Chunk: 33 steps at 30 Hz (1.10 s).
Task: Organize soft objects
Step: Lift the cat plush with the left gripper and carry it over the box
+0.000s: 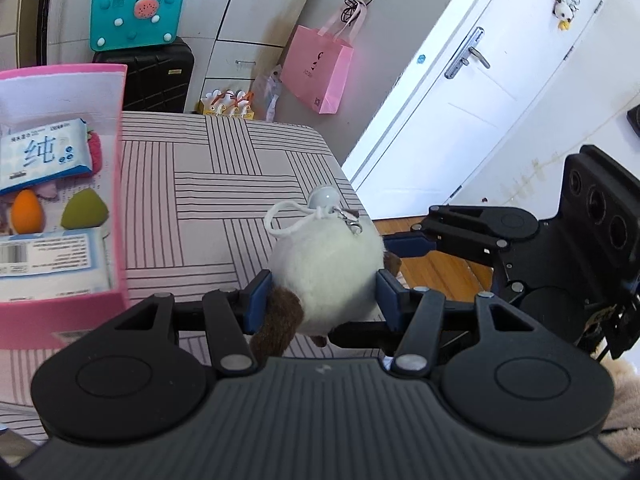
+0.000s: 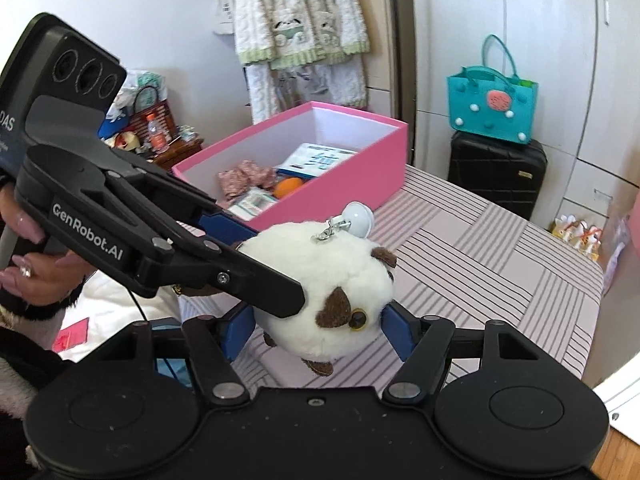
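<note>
Left wrist view, lower centre: the white-and-brown plush toy (image 1: 326, 276) sits between the blue pads of the left gripper (image 1: 325, 300), which press its sides and hold it above the striped table (image 1: 224, 184); a white bell (image 1: 323, 197) and cord loop top the toy. At the left edge stands the pink box (image 1: 118, 184), holding tissue packs (image 1: 44, 156), an orange sponge (image 1: 26, 212) and a green one (image 1: 85, 210). At right centre the right gripper (image 1: 416, 240) reaches in, one blue finger beside the toy. Right wrist view: the left gripper (image 2: 256, 264) enters from the left, borne by a hand (image 2: 44, 276), and clamps the toy (image 2: 332, 300) at centre. The right gripper (image 2: 318, 330) stands part open around the toy's lower body; whether its pads press the plush cannot be told. The box (image 2: 336, 196) lies just behind, upper centre. Further right, a teal bag (image 2: 494, 104) rests on a black suitcase (image 2: 496, 172).
</note>
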Tool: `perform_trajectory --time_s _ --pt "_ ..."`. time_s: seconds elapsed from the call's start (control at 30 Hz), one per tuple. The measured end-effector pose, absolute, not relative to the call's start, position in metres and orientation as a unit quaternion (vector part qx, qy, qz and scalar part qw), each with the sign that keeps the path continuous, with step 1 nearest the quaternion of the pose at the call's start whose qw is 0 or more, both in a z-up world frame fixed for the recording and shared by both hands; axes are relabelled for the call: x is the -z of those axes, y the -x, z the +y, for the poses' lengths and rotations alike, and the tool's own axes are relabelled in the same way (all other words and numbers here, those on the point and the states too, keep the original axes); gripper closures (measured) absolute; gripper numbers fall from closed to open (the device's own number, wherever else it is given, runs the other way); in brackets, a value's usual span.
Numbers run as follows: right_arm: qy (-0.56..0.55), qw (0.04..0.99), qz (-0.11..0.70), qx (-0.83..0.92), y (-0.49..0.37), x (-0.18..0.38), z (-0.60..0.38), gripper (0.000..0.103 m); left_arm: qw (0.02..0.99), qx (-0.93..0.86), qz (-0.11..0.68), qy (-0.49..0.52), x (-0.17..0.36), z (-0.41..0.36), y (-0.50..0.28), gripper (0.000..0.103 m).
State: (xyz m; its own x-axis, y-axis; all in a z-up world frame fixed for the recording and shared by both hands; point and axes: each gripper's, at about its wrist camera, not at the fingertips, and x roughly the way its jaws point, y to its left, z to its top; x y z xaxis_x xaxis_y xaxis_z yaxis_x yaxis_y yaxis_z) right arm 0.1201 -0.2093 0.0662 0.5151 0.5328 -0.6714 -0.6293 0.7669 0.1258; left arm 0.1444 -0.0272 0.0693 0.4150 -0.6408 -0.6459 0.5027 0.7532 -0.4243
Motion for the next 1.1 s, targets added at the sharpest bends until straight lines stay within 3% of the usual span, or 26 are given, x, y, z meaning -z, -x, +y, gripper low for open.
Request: perform_trajectory --time_s 0.53,1.1 --pt "0.103 0.866 0.314 -0.376 -0.114 -0.098 -0.160 0.029 0.866 0.331 0.368 0.070 -0.101 0.026 -0.119 0.050" --pt "0.061 0.841 0.300 -0.447 -0.191 -0.097 -0.090 0.032 0.926 0.237 0.284 0.073 -0.105 0.099 -0.146 0.051"
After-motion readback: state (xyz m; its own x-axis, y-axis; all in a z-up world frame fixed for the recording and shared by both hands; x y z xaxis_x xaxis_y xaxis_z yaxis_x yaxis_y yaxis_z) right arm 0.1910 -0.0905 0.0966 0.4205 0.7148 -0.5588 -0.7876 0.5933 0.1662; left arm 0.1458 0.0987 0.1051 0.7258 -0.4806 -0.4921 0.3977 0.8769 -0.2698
